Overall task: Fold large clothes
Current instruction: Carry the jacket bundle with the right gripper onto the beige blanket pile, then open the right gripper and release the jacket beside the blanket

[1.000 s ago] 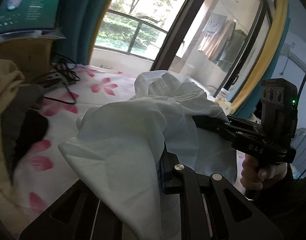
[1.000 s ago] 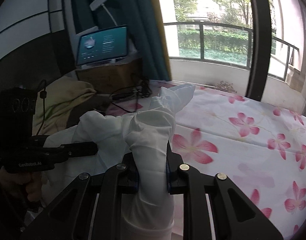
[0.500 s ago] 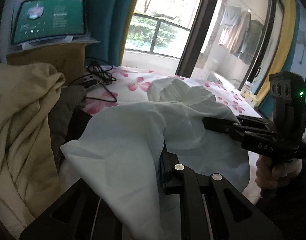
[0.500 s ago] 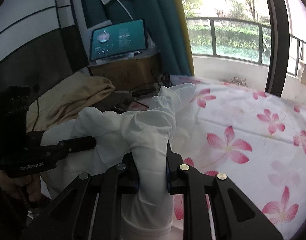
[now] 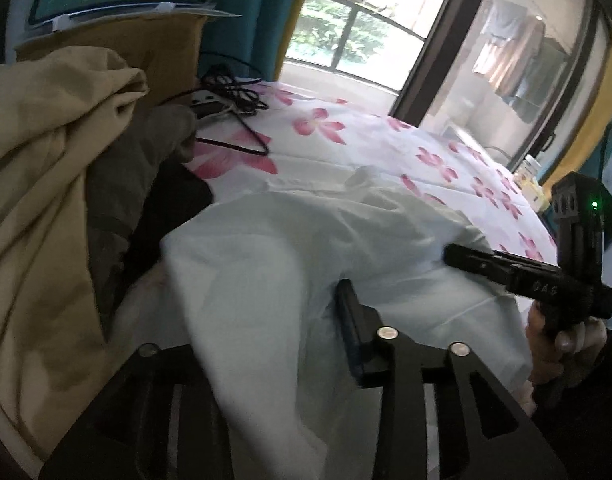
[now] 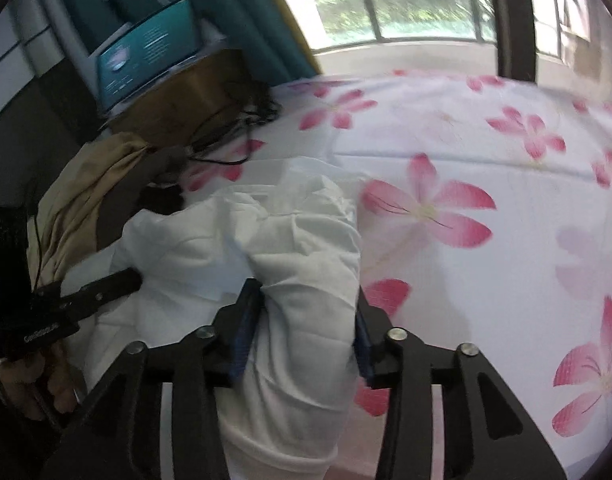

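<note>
White garment (image 6: 242,248) lies crumpled on the flowered bedsheet (image 6: 485,152), long axis toward the window. Both the left gripper (image 5: 266,320) and right gripper (image 6: 306,320) are opening around its cloth. Beige blanket (image 5: 46,168) and black cables (image 5: 234,96) are beside it.

Both cameras sit close above the white garment (image 5: 290,264) and look down and forward over the bed (image 6: 485,168). Each view also shows the other gripper.

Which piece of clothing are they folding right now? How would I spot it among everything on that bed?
Find the bed sheet with big pink flowers. Near its edge lies a white garment, crumpled, running between the fingers of both handheld grippers. The beige cloth and the dark clothes piled beside it are coloured; this is the only plain white piece.
</note>
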